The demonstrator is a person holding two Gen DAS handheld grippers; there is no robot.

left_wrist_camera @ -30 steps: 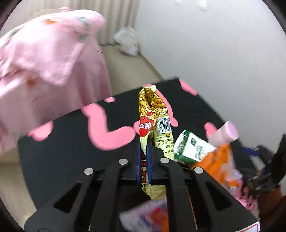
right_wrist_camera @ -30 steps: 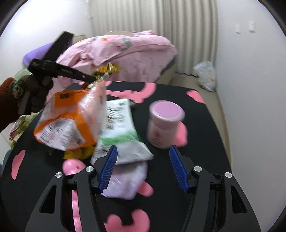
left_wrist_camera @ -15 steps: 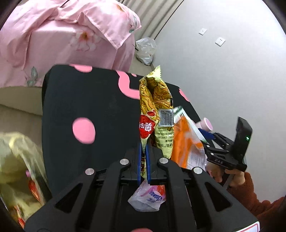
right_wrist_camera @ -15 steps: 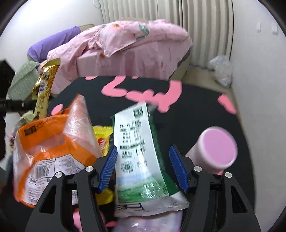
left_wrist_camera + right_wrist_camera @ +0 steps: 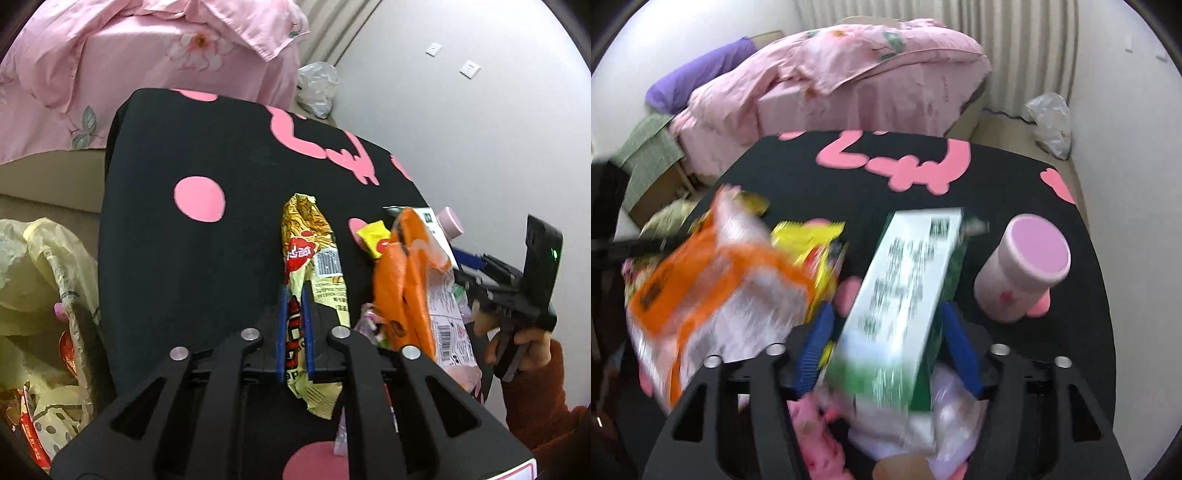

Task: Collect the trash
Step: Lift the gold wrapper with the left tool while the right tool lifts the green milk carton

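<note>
My left gripper (image 5: 293,317) grips a long yellow snack wrapper (image 5: 314,254) over the black table (image 5: 184,266). Its jaws are opening slightly, and the wrapper still fills the narrow gap between the blue pads. My right gripper (image 5: 890,339) is open, its pads on either side of a blurred green-and-white package (image 5: 905,295). An orange snack bag (image 5: 713,291) (image 5: 406,291) lies to the left of that package. A small yellow packet (image 5: 812,240) lies behind the bag. At the left edge of the left wrist view hangs a yellow trash bag (image 5: 37,280) with wrappers in it.
A pink lidded cup (image 5: 1023,273) stands at the table's right. Pale and pink wrappers (image 5: 945,424) lie under the right gripper. A bed with pink bedding (image 5: 849,81) stands behind the table. A white plastic bag (image 5: 1049,118) lies on the floor by the wall.
The left gripper swung with the wrapper toward the table's left side, and the yellow trash bag came into view. The wrapper's top now leans away. The right gripper advanced over the green-and-white package.
</note>
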